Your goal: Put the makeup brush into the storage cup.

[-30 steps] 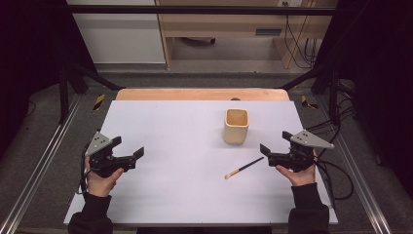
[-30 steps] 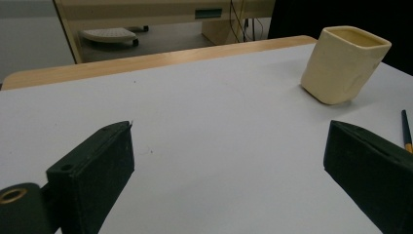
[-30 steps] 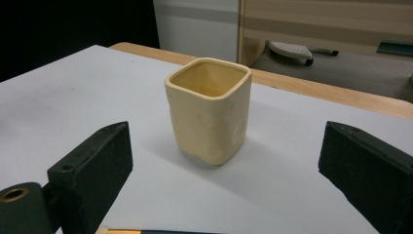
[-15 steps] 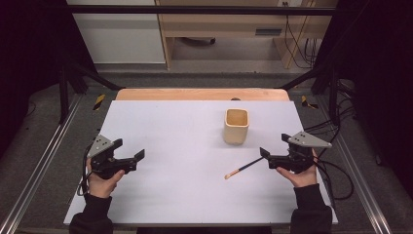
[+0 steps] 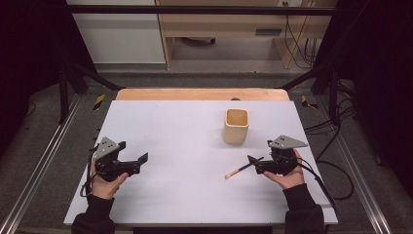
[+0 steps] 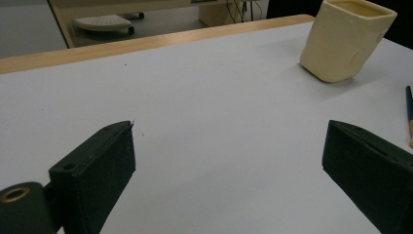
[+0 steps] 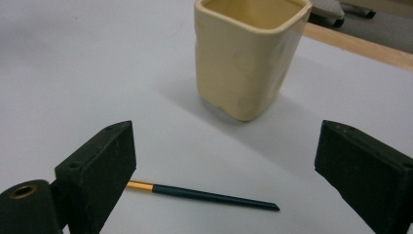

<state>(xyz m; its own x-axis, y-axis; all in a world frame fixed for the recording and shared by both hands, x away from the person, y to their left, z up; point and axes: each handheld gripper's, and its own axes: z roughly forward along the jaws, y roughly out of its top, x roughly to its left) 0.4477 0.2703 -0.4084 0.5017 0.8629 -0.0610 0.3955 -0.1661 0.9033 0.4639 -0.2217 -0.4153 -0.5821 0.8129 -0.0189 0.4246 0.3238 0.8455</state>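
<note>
Near table's right edge, right gripper (image 5: 254, 163) jaws apart, straddling brush (image 7: 202, 194), likely lining up pickup for cup (image 5: 236, 126). Left gripper (image 5: 141, 162) apart, idle, holding nothing.

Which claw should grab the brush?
Right. The right claw is open with the brush lying between its jaws. The left claw is far across the table.
</note>
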